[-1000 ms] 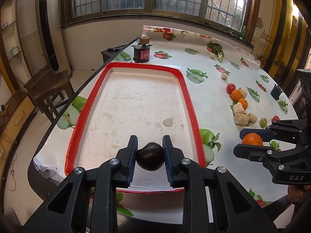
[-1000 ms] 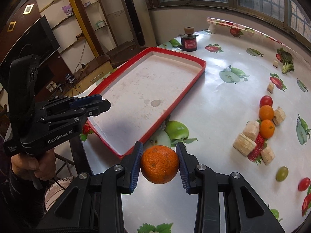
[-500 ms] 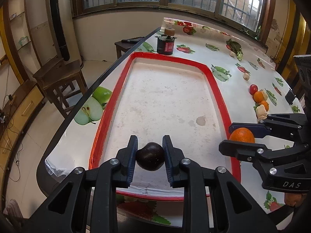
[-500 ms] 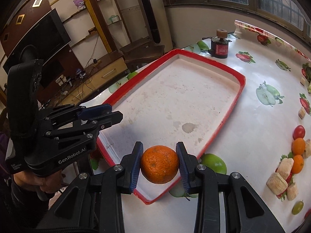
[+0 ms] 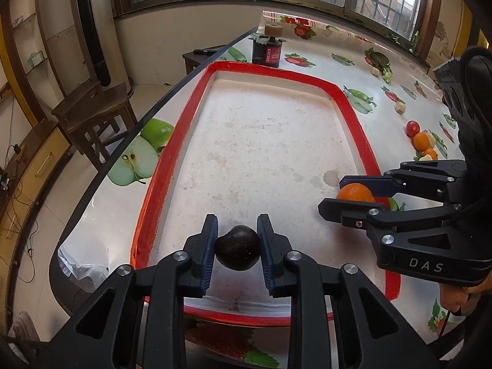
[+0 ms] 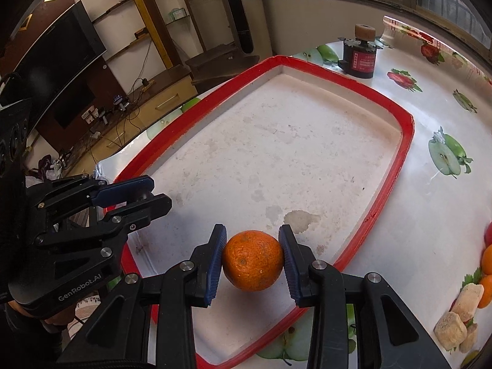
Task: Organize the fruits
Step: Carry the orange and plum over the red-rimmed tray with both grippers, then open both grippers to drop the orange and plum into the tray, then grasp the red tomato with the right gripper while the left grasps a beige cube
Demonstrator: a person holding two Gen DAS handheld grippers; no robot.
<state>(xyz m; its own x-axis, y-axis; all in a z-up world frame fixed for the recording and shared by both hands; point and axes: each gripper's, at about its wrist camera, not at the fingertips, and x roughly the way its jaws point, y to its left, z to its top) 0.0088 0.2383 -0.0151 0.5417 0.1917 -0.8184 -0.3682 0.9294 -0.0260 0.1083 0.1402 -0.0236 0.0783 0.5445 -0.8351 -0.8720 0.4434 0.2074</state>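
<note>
My left gripper [image 5: 237, 248] is shut on a dark purple plum [image 5: 237, 247] and holds it above the near end of the red-rimmed white tray [image 5: 196, 104]. My right gripper [image 6: 252, 259] is shut on an orange [image 6: 252, 259] above the tray's [image 6: 406, 135] near right part. The right gripper [image 5: 344, 196] with the orange [image 5: 355, 193] shows in the left wrist view over the tray's right rim. The left gripper [image 6: 144, 192] shows at the left in the right wrist view; its plum is hidden there.
A dark jar with a cork lid [image 5: 267, 47] stands beyond the tray's far end. More fruits, a red one [image 5: 412, 127] and small oranges [image 5: 422, 141], lie with beige blocks [image 6: 467, 298] on the fruit-print tablecloth to the right. A wooden stool [image 5: 92, 113] stands off the table's left edge.
Both grippers have moved left and forward, from beside the tray to above it, each still holding its fruit.
</note>
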